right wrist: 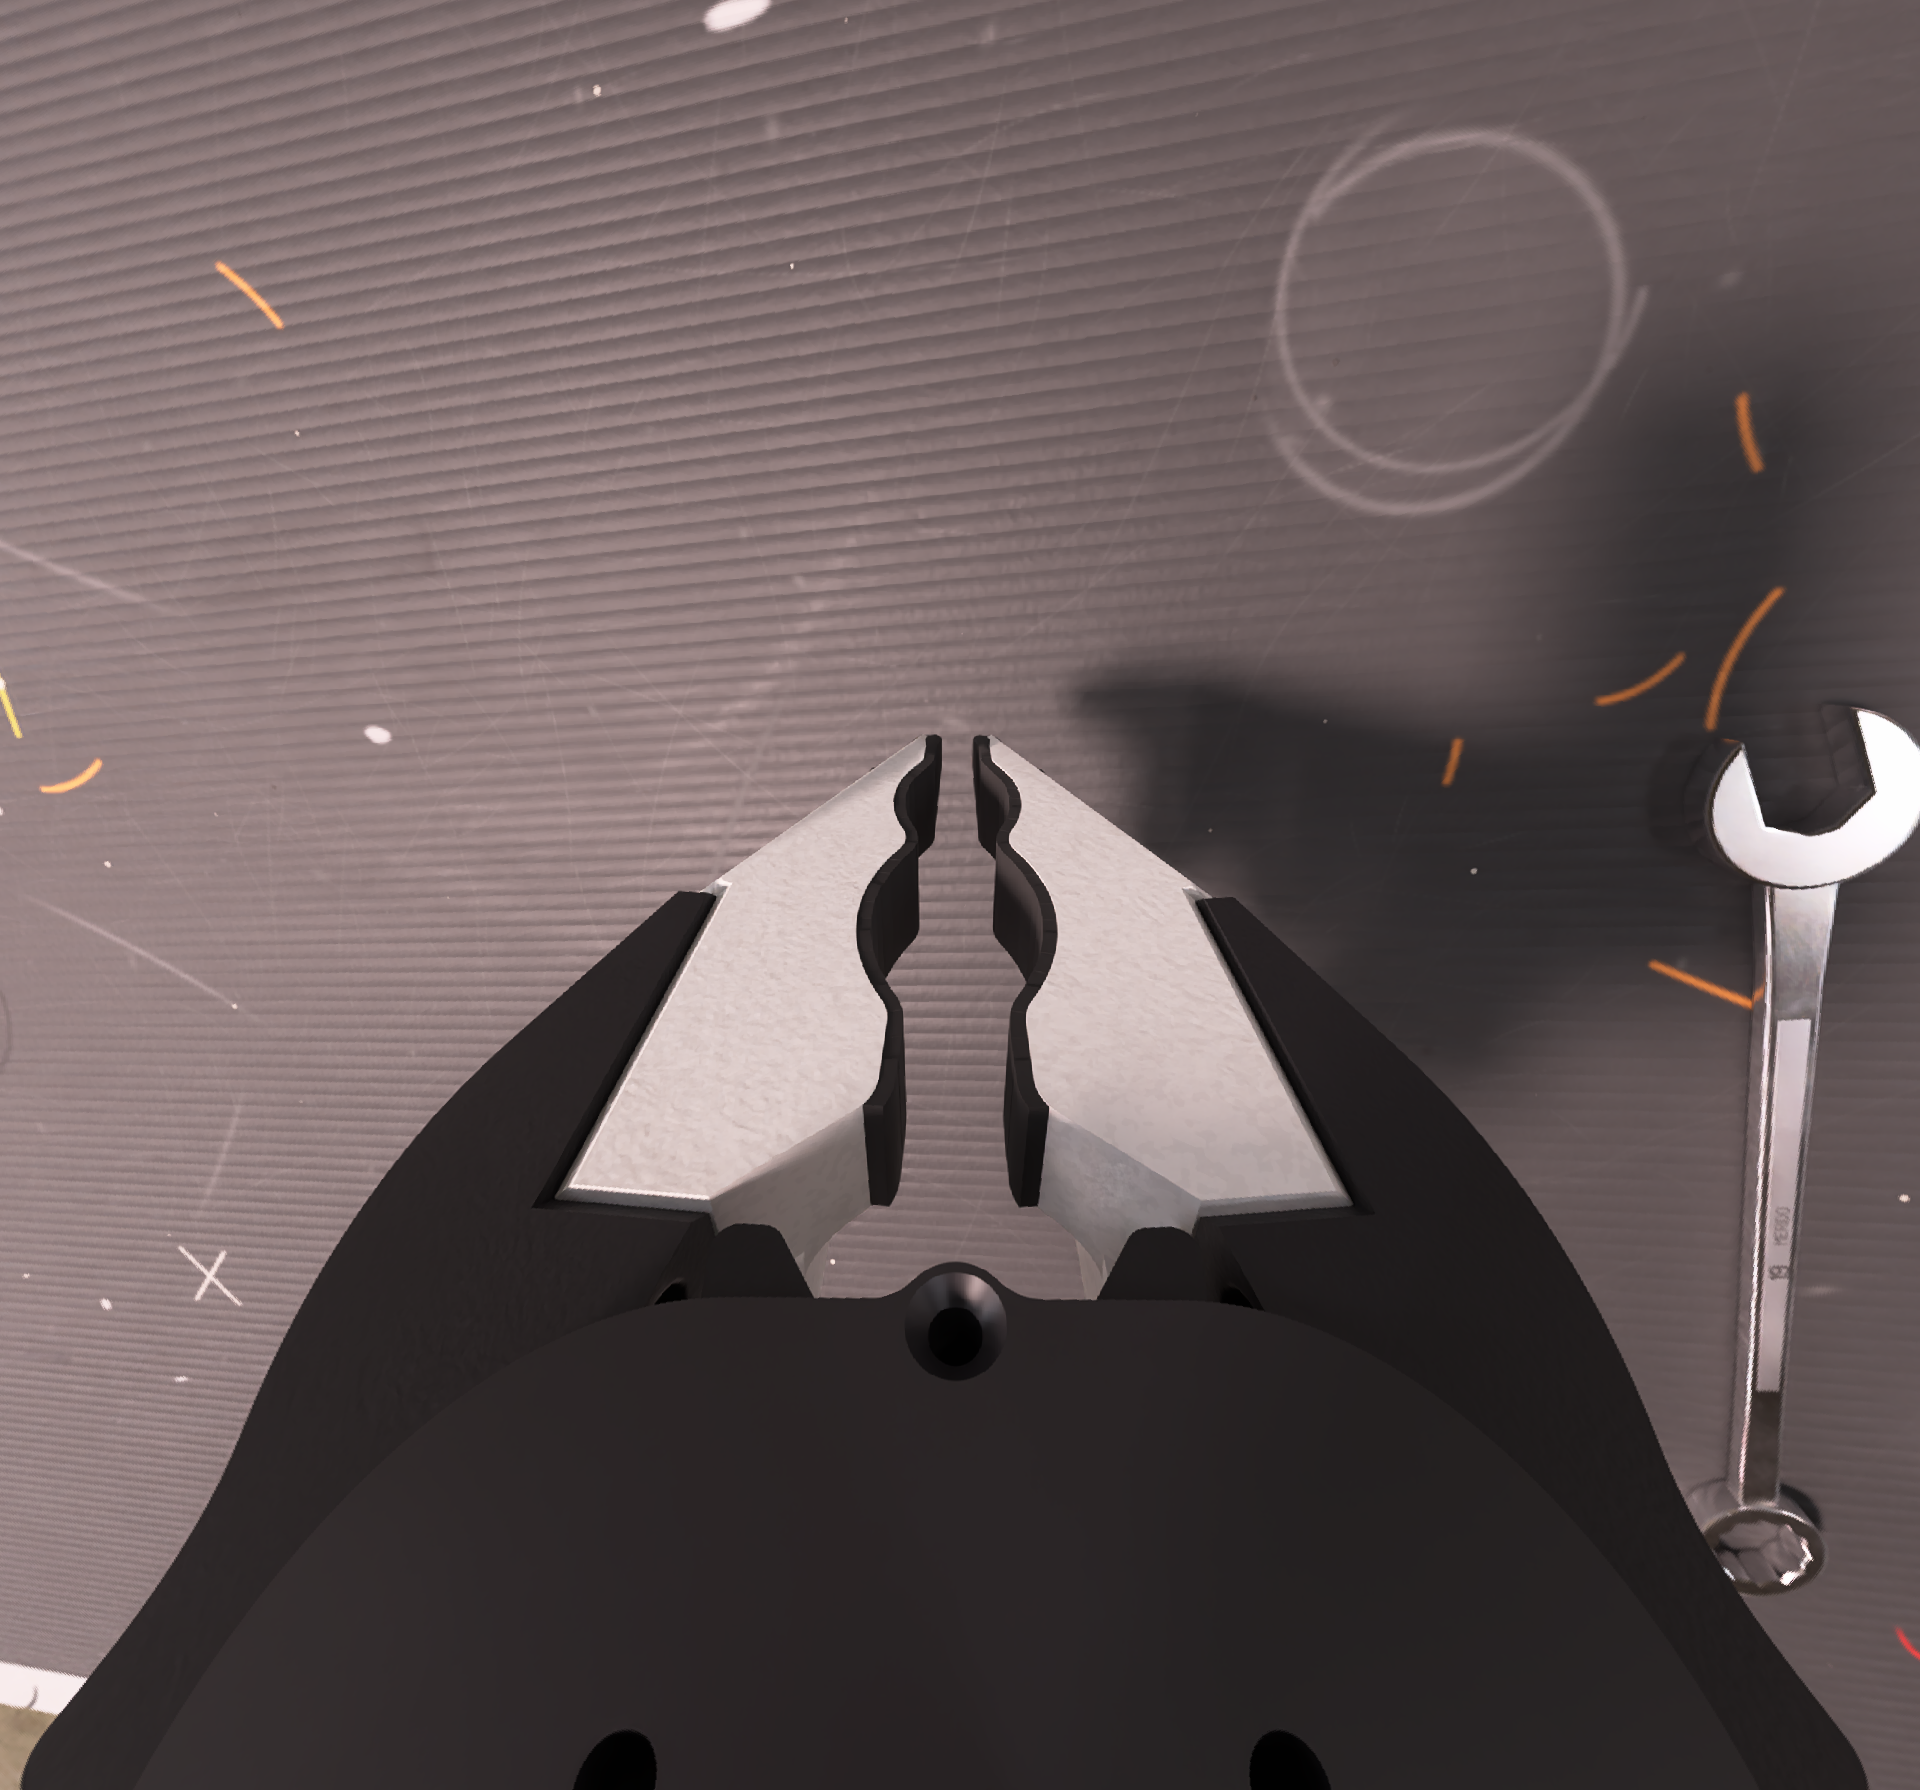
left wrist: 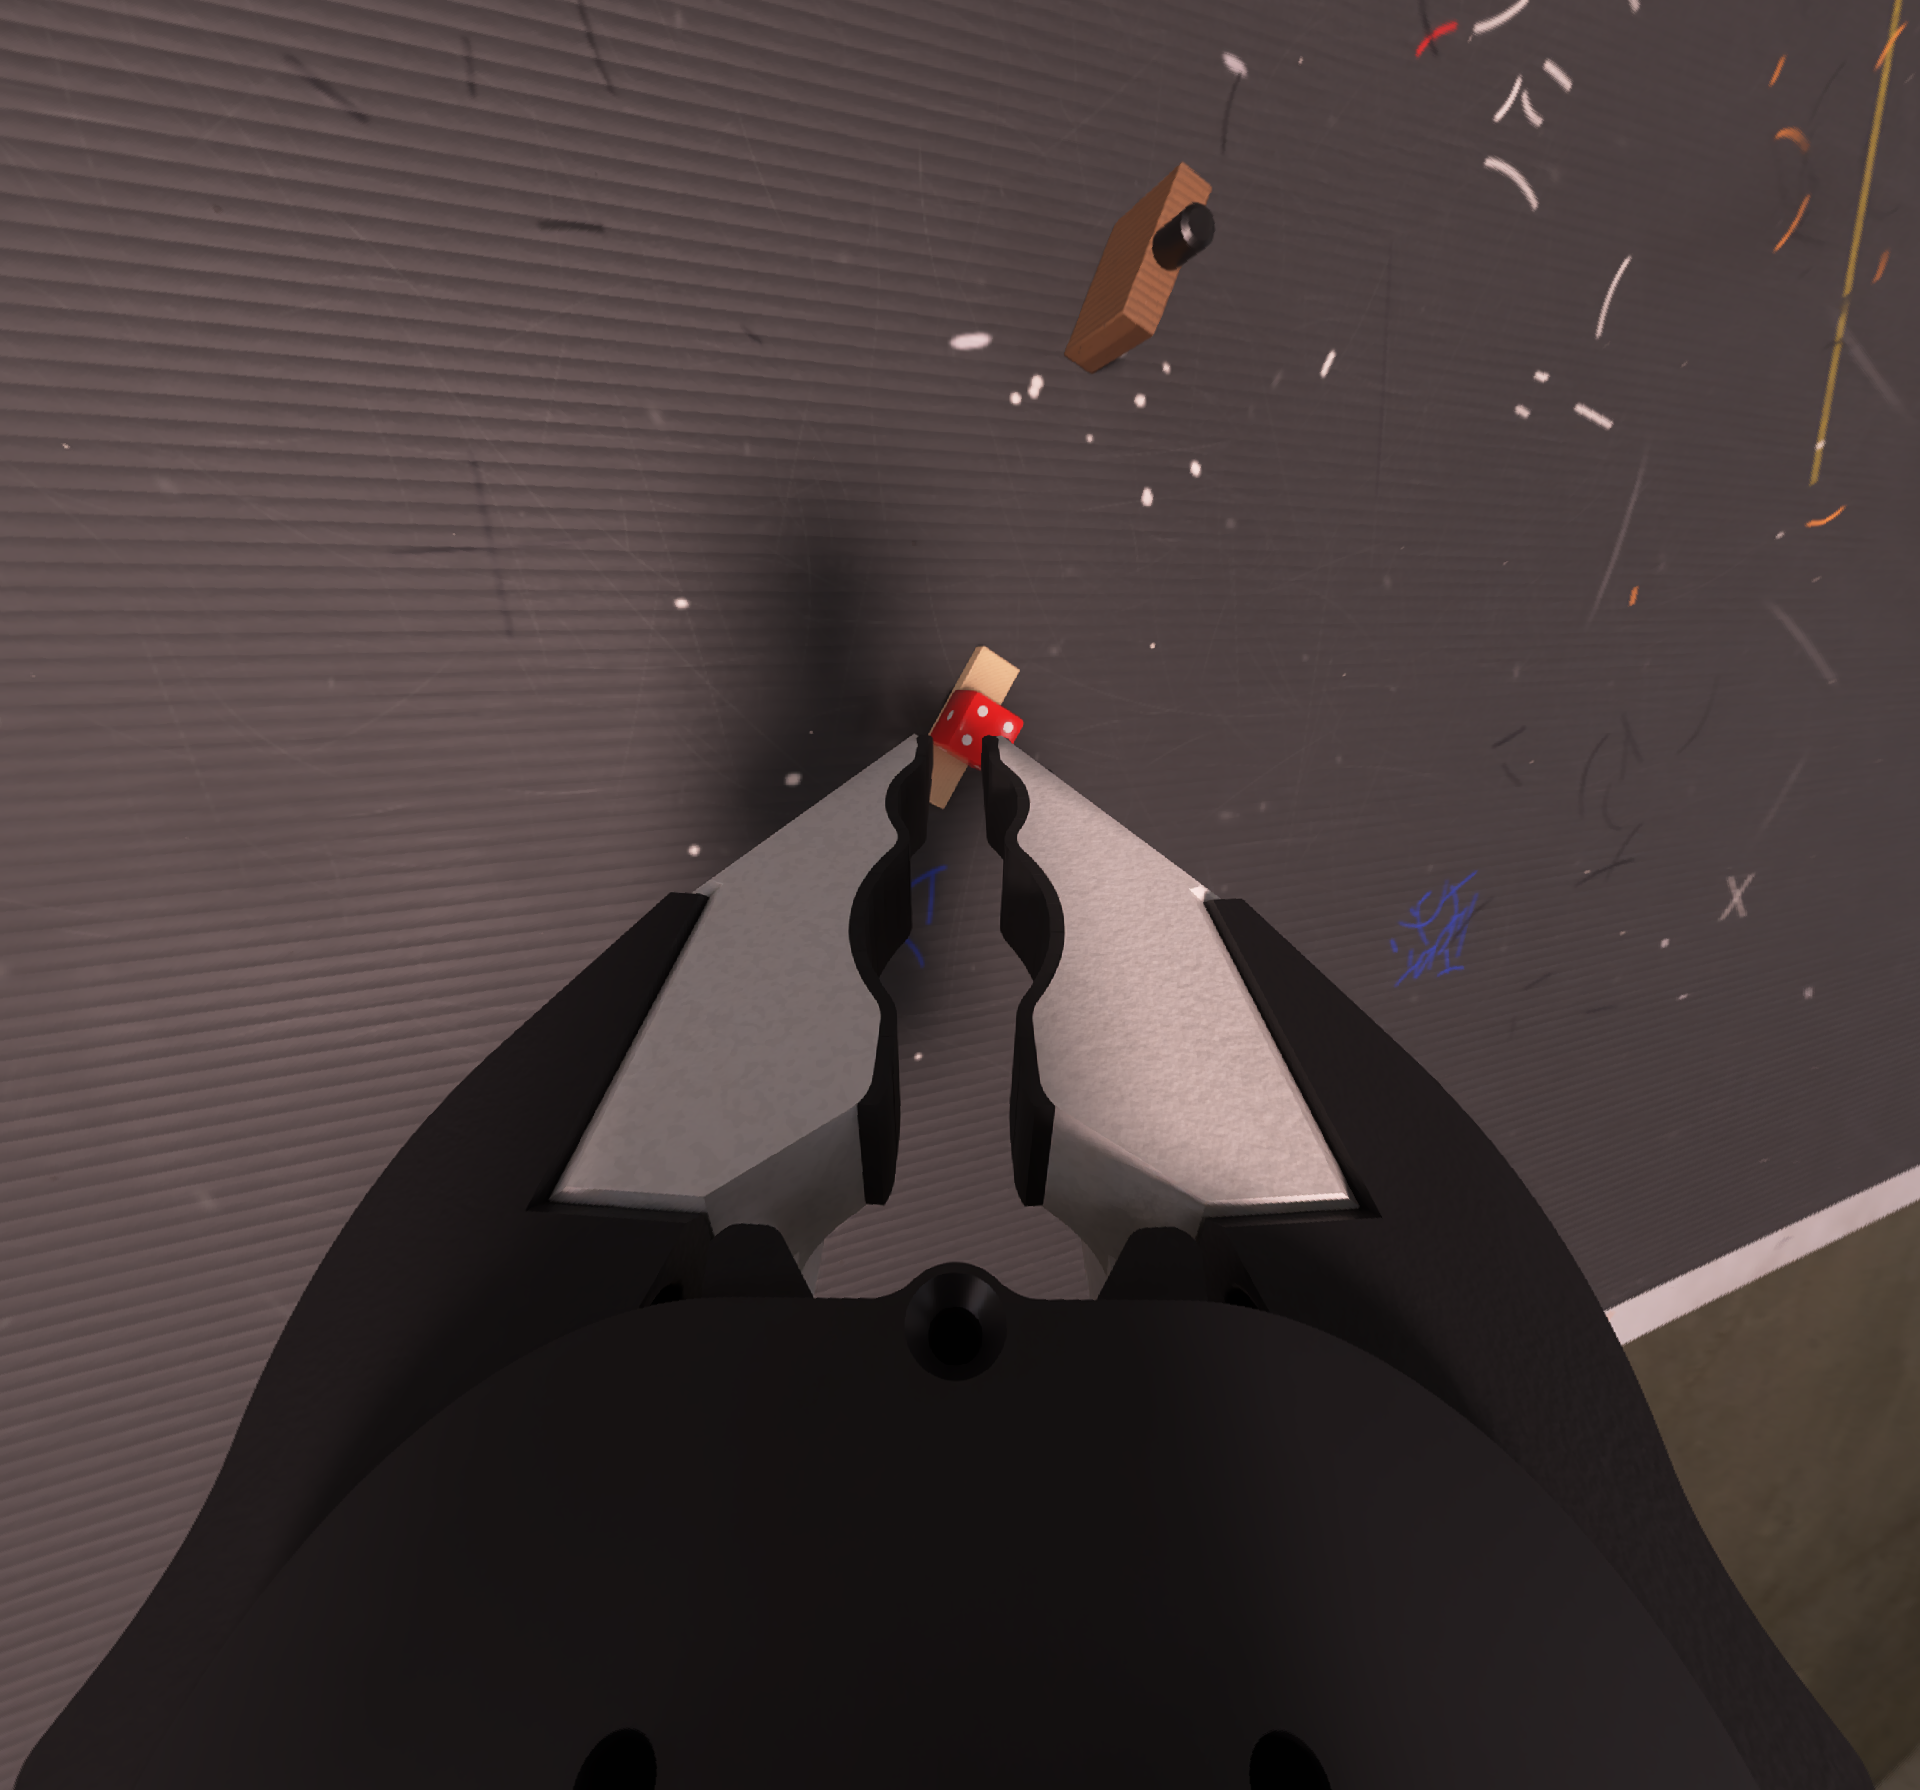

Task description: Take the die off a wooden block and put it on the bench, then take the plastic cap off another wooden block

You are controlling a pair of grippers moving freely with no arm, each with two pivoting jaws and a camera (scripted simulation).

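Your left gripper (left wrist: pixel 954 741) has its jaws a little apart with the tips at the near lower edge of the red die (left wrist: pixel 975 724); whether they touch it you cannot tell from this view. The die sits on a pale block (left wrist: pixel 987 675), a thin slab whose long axis runs from between your tips up and slightly right, away from you; its far end shows beyond the die and its near end lies in the gap between the fingers. The die shows white pips on its near faces. Well beyond the die, up and to its right, a darker brown block (left wrist: pixel 1127 270) lies on the bench (left wrist: pixel 416 390), its long axis tilted the same way, up and right. A black cap (left wrist: pixel 1184 234) stands on it near its far end. Between the die and that block the ribbed bench mat bears only paint flecks and scratches. The bench's white edge (left wrist: pixel 1766 1252) runs behind and right of the die, close to your gripper's right shoulder, with a drop beyond it. To the die's left the mat stretches wide. Your right gripper (right wrist: pixel 956 743) hangs over bare mat, jaws nearly together with a narrow slit between them and nothing in it. A steel wrench (right wrist: pixel 1782 1117) lies to its right, long axis running toward and away from you, open end at the far side. A bench edge shows at that view's lower left corner.
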